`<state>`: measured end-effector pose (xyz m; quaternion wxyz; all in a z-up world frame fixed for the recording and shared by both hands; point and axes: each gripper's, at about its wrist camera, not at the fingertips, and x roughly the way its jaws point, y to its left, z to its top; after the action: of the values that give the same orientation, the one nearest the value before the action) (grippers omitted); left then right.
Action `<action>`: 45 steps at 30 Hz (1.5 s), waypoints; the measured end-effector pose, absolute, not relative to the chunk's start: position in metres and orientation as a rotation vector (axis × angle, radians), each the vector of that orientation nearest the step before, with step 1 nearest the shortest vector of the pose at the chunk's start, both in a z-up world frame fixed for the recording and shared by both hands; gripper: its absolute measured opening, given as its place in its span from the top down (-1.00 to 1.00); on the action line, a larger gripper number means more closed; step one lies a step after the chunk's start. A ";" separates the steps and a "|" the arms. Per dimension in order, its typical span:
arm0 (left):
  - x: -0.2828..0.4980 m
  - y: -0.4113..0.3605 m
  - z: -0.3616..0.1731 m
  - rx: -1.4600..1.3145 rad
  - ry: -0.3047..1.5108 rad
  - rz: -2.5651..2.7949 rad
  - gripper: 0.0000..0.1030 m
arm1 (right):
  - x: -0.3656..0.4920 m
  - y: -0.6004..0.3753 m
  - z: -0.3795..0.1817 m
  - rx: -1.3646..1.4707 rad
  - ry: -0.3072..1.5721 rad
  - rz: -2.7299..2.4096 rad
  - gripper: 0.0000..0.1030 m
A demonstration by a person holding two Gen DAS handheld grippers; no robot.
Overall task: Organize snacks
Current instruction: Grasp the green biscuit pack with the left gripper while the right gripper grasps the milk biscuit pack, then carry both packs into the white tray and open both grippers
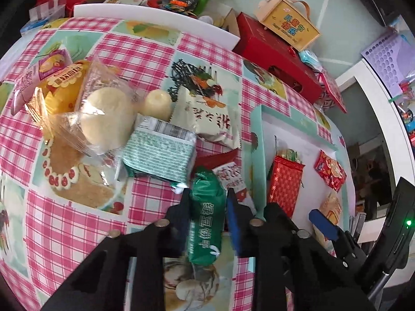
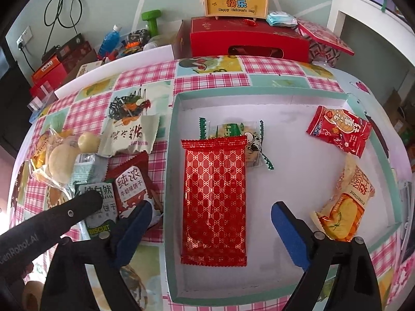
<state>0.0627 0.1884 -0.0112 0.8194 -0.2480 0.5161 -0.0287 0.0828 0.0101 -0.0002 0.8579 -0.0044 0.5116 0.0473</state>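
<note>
Green biscuit packet (image 1: 206,217) sits clamped between the left gripper (image 1: 207,202) fingers, lifted over the checked tablecloth (image 1: 77,233). Ahead of those fingertips lies the snack heap (image 1: 145,129). Right gripper (image 2: 211,217) spreads wide above the red foil packet (image 2: 214,199) inside the teal tray (image 2: 168,181).

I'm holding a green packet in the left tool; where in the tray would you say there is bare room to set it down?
The tray floor is bare between the long red packet and the yellow packet, and along the far wall. The green packet would fit there. It is crowded left of the tray, in the snack pile.
</note>
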 end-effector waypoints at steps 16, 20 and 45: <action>0.046 0.221 0.012 -0.576 1.033 0.020 0.52 | 0.078 0.050 0.010 -0.043 0.992 0.300 -0.18; 0.042 0.236 0.011 -0.609 1.028 0.056 0.52 | 0.078 0.068 0.003 -0.085 0.996 0.353 -0.03; 0.040 0.250 0.008 -0.627 1.033 0.090 0.52 | 0.081 0.095 -0.022 -0.140 1.059 0.383 0.18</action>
<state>0.0404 0.2495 0.0075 0.8219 -0.2948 0.4856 0.0422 0.0811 0.0952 -0.0224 0.8432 -0.0664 0.5017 0.1814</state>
